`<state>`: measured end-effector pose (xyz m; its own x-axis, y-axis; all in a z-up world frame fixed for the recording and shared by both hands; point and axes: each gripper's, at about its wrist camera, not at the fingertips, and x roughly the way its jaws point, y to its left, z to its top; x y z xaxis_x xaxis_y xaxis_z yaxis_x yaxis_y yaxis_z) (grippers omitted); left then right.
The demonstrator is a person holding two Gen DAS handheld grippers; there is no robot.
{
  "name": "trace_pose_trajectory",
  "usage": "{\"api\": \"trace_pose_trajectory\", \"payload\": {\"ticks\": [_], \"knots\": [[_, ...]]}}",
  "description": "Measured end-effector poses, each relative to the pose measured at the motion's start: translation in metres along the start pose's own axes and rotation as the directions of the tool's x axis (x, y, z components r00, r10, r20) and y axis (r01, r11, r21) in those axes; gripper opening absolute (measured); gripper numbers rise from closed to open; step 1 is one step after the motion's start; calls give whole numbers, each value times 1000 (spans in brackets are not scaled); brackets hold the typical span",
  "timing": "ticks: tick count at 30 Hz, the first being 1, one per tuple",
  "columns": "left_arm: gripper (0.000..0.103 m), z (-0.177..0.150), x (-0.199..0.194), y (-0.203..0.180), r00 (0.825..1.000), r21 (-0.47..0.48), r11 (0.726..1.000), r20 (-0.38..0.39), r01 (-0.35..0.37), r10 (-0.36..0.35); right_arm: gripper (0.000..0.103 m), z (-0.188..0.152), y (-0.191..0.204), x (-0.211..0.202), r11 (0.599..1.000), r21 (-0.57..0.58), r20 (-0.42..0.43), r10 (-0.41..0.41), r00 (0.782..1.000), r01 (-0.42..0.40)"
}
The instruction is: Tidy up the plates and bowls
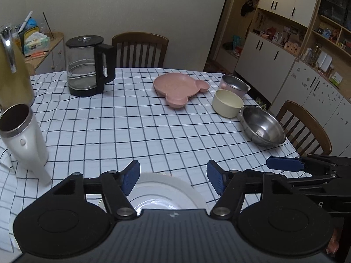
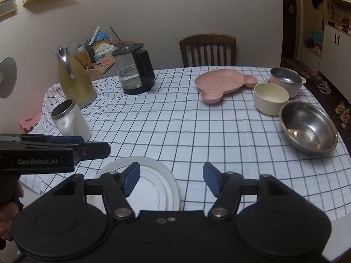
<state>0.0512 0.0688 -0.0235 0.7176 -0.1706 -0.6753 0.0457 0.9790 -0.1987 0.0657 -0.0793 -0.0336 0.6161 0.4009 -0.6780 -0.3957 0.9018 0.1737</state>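
Observation:
A white plate [image 1: 162,194] lies at the near table edge, right under my open left gripper [image 1: 173,179]; it also shows in the right wrist view [image 2: 153,186]. My right gripper [image 2: 171,179] is open and empty beside it; it shows from the side in the left wrist view [image 1: 285,164]. A pink bear-shaped plate [image 1: 175,85] [image 2: 221,82] lies at the far side. To its right stand a pink-and-steel pot [image 1: 234,84] [image 2: 285,80], a cream bowl [image 1: 228,103] [image 2: 271,98] and a steel bowl [image 1: 263,127] [image 2: 309,127].
A glass kettle [image 1: 87,65] [image 2: 133,70], a yellow jug [image 1: 13,74] [image 2: 74,79] and a white steel-rimmed cup [image 1: 24,135] [image 2: 70,118] stand on the left. Checked cloth covers the table [image 1: 131,127]. Chairs [image 1: 140,48] stand behind and at the right. Cabinets [image 1: 285,43] line the right wall.

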Motion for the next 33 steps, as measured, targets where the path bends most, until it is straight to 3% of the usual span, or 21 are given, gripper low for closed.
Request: {"api": "trace_pose_trajectory", "payload": {"ticks": [5, 13, 23, 33], "knots": [[76, 24, 17, -8, 999, 5, 1000, 32, -23, 23, 82, 22, -20, 5, 1000, 0, 18, -31, 999, 31], [78, 70, 54, -17, 996, -7, 998, 73, -60, 60, 101, 67, -56, 26, 997, -27, 47, -76, 996, 77], [80, 133, 121, -27, 984, -30, 987, 79, -159, 161, 103, 125, -101, 84, 990, -52, 65, -128, 990, 131], [80, 180, 205, -25, 970, -59, 969, 37, -239, 242, 103, 175, -140, 147, 983, -70, 48, -169, 984, 172]]}}
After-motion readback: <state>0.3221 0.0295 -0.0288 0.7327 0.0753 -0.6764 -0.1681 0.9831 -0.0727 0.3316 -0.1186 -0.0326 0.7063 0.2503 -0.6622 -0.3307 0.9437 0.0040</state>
